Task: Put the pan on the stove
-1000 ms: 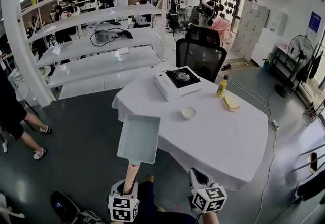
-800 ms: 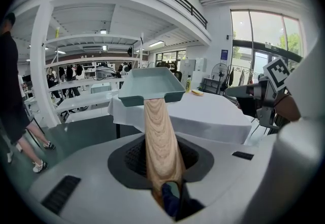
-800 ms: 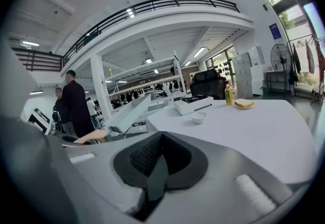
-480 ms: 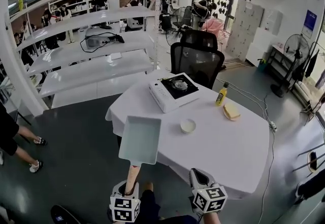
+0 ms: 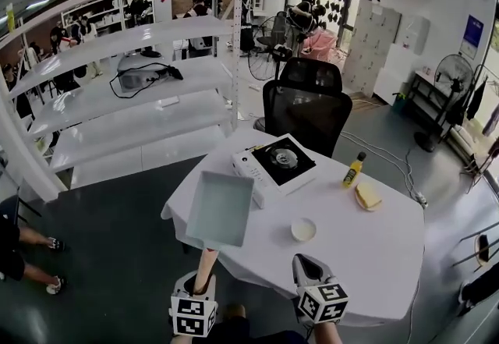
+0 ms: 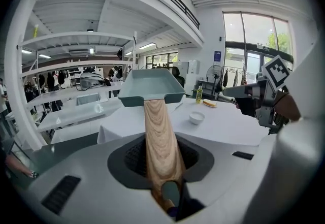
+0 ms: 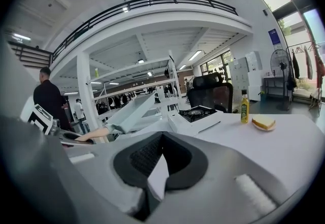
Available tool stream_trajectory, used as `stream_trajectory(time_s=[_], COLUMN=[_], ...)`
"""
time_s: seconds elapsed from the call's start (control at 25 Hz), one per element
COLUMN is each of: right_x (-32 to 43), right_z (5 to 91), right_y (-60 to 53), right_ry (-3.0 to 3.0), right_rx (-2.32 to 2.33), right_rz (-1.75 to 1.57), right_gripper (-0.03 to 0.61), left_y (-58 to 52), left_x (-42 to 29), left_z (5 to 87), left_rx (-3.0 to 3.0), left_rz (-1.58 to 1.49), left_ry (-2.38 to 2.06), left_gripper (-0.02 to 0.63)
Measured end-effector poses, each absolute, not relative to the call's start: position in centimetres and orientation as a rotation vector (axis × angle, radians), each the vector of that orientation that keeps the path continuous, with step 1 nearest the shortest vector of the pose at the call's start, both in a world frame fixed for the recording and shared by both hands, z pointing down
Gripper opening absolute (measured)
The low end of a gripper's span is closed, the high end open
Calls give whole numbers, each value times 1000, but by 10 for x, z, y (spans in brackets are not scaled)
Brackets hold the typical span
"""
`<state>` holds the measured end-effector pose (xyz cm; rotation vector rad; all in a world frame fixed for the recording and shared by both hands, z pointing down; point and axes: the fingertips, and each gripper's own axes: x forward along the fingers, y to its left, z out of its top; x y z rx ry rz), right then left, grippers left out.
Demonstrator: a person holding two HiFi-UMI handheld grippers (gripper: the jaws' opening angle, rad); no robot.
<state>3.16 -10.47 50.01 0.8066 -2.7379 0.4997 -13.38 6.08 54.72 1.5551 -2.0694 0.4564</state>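
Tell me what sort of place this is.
Probably a large open workspace or lab hall, not a home kitchen. Long white shelves, an office chair and lockers stand beyond a cloth-covered table with a portable stove on it.

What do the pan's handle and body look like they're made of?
The handle looks like wood: tan streaked grain, matte. The pan body is smooth matte grey-green, probably coated metal, though the look alone leaves that open.
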Motion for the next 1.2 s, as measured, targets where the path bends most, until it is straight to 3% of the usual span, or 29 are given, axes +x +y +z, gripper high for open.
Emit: stream_trajectory(time_s=[0.32, 0.76, 1.2], right_x=[-26, -37, -86], right_z=[505, 530, 535], right_y=[-130, -133, -196], right_ry=[-2731, -2638, -2652], right_rx=[821, 816, 891], right_rz=[501, 544, 582], right_gripper=[0, 0, 0], left_y=[28, 36, -27], left_x=[-186, -190, -246], left_z=[556, 584, 578], left_rx=[1598, 1564, 1640], left_rz=[476, 451, 516], left_ry=[-2032, -1928, -1924], left_gripper=[95, 98, 101])
